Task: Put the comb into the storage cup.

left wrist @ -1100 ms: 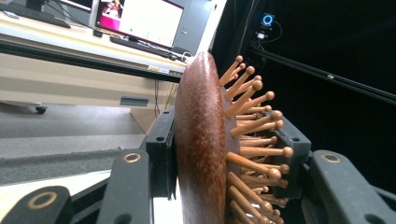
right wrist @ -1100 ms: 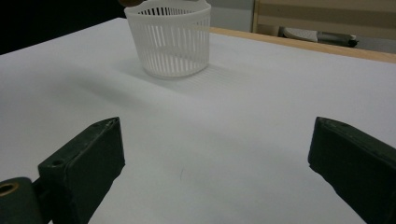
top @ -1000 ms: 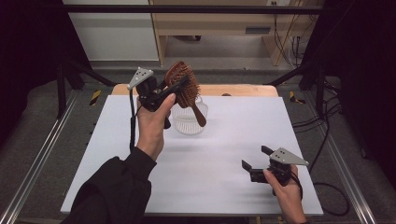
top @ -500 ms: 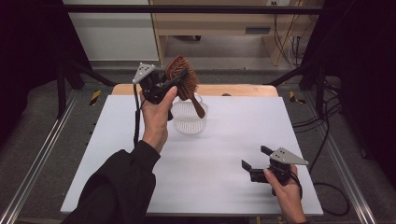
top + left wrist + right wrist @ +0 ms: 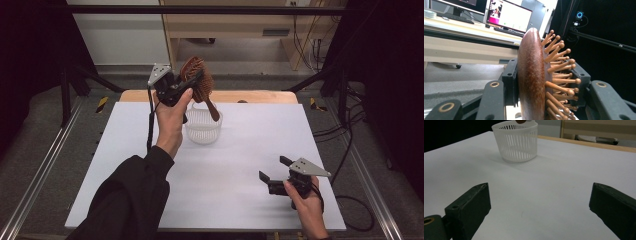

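My left gripper [image 5: 192, 82] is raised above the far part of the table and shut on the head of a brown wooden hairbrush [image 5: 199, 84]. The brush handle slants down toward a white slotted basket [image 5: 203, 129] and its tip hangs at the basket's rim. In the left gripper view the hairbrush [image 5: 534, 80] stands edge-on between the jaws, its round-tipped pegs pointing right. My right gripper [image 5: 274, 175] rests low at the near right of the table, open, with nothing between its jaws. From the right gripper view the basket [image 5: 515, 141] stands ahead on the white tabletop.
The white tabletop [image 5: 240, 165] has a wooden strip [image 5: 250, 96] along its far edge. Metal rails [image 5: 45, 165] run along both sides of the table. Desks with monitors [image 5: 507, 17] stand beyond it.
My left hand has lifted the hairbrush higher and a little away from me, so the handle tip has risen out of the basket to its rim. The right gripper has stayed put.
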`<state>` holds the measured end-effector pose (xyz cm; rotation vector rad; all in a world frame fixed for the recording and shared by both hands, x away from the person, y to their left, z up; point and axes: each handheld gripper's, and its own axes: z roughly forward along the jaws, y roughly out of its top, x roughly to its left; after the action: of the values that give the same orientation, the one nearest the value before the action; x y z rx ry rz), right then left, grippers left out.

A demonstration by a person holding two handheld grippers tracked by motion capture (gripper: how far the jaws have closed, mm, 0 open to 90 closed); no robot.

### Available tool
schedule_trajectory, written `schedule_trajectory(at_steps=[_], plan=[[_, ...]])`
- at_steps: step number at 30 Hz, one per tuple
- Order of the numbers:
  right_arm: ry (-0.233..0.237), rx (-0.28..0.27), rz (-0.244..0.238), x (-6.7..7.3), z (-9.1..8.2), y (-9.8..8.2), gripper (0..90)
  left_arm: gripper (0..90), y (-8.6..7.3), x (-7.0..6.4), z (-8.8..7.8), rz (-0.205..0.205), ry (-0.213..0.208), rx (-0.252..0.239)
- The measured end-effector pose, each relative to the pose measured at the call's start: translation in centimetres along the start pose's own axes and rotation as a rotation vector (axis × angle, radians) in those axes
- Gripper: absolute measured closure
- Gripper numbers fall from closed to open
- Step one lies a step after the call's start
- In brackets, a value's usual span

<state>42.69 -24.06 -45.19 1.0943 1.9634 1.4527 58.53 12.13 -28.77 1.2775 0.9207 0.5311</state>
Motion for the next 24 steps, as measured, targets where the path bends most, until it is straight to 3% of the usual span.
schedule_trajectory(at_steps=[24], plan=[[-0.003,-0.004,0.006,-0.1,0.0,0.0,4.0,51.8,-1.3,1.0,0.9,0.033,0.021,0.019]])
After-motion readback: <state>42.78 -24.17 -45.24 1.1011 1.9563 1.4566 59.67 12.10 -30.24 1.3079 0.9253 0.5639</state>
